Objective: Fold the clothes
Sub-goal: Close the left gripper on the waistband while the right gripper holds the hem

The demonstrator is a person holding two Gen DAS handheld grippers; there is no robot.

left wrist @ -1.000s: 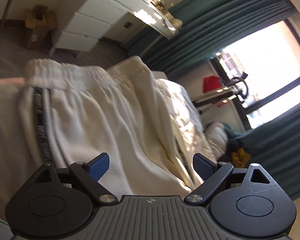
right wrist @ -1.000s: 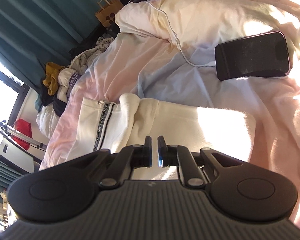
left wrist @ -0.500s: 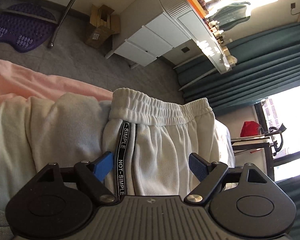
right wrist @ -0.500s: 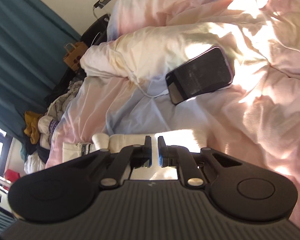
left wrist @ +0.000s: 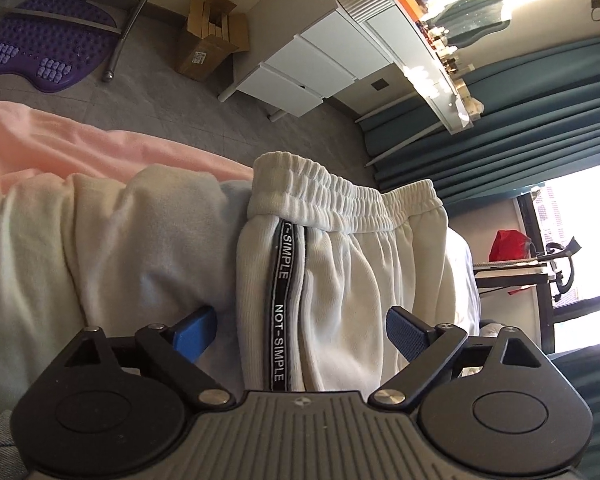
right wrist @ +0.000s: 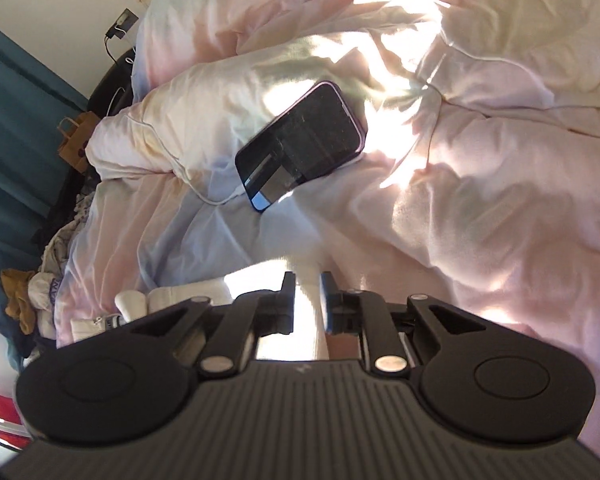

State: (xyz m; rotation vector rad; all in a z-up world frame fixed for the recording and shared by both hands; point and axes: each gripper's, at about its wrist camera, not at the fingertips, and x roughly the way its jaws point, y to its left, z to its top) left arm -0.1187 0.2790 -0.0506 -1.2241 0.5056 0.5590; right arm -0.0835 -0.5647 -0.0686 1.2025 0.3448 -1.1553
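White sweatpants [left wrist: 340, 280] with a black "NOT-SIMPLE" side stripe lie folded on the bed; the elastic waistband faces away from me. My left gripper [left wrist: 300, 334] is open, its blue pads on either side of the pants near the stripe, holding nothing. In the right wrist view a folded edge of the white pants [right wrist: 188, 300] lies just in front of the tool. My right gripper [right wrist: 307, 284] has its jaws a little apart, with white cloth showing in the gap.
A black phone [right wrist: 304, 148] with a white cable lies on the pink and cream duvet [right wrist: 480, 200]. A clothes pile [right wrist: 32, 288] sits at the bed's far end. White drawers [left wrist: 320, 64], a cardboard box [left wrist: 208, 48] and a purple mat [left wrist: 44, 56] are on the floor.
The left gripper has swung back and down over the pants, so waistband and stripe now sit between its pads. The right gripper has tilted up toward the phone and its jaws have parted slightly.
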